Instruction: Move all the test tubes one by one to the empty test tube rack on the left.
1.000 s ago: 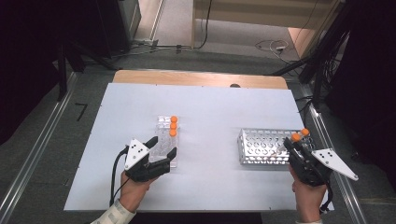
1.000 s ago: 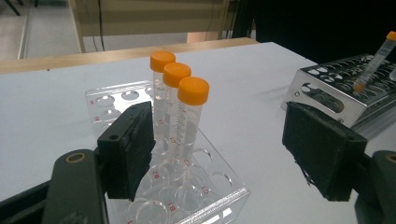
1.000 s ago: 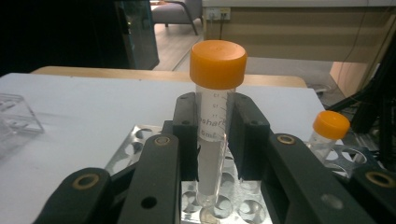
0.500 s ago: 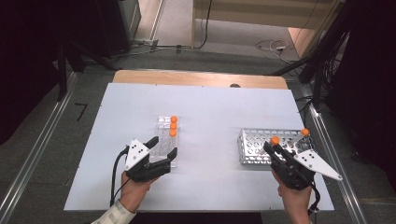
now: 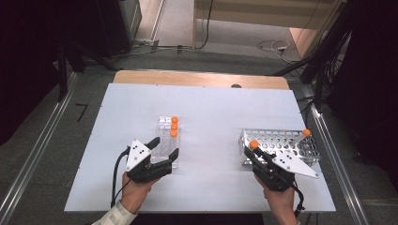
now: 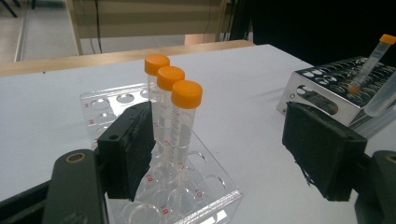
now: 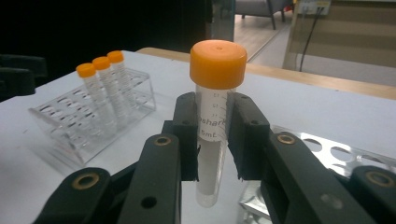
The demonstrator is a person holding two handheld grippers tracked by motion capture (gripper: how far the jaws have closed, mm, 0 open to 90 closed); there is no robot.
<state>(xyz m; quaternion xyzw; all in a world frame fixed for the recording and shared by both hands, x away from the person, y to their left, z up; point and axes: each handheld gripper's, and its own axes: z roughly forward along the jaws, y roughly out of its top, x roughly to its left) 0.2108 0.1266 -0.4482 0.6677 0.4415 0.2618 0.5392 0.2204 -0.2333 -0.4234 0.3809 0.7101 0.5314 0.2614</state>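
Orange-capped tube (image 7: 215,116) pinched upright between the pads of the right gripper (image 7: 215,135), cap clear above the fingertips, rounded bottom hanging free below them; printed scale and lettering legible on the clear wall; in the high view, same tube (image 5: 254,145) held just off the near left corner of the metal rack (image 5: 281,143), above the white table (image 5: 211,108); right gripper (image 5: 261,154) angled up and leftward from the hand at the table's near edge.

One more orange-capped tube (image 5: 304,134) leaning tilted in the far right part of the metal rack; seen again from the left gripper view as a slanted tube (image 6: 371,60) standing in the perforated steel top (image 6: 327,88).

Well apart to the left, clear plastic rack (image 5: 167,136) carrying three upright orange-capped tubes (image 5: 174,126) in a single row; from the left gripper view, those three tubes (image 6: 170,93) lined up one behind another, nearest one just beside the left-hand pad.

Left gripper (image 5: 162,149) spread wide at the near end of the clear rack (image 6: 187,196), jaws apart on either side of its corner, nothing clamped; one pad (image 6: 128,147) over the rack's edge, the other out over bare table.

Wooden strip (image 5: 197,78) along the table's far edge; cables on the floor beyond.
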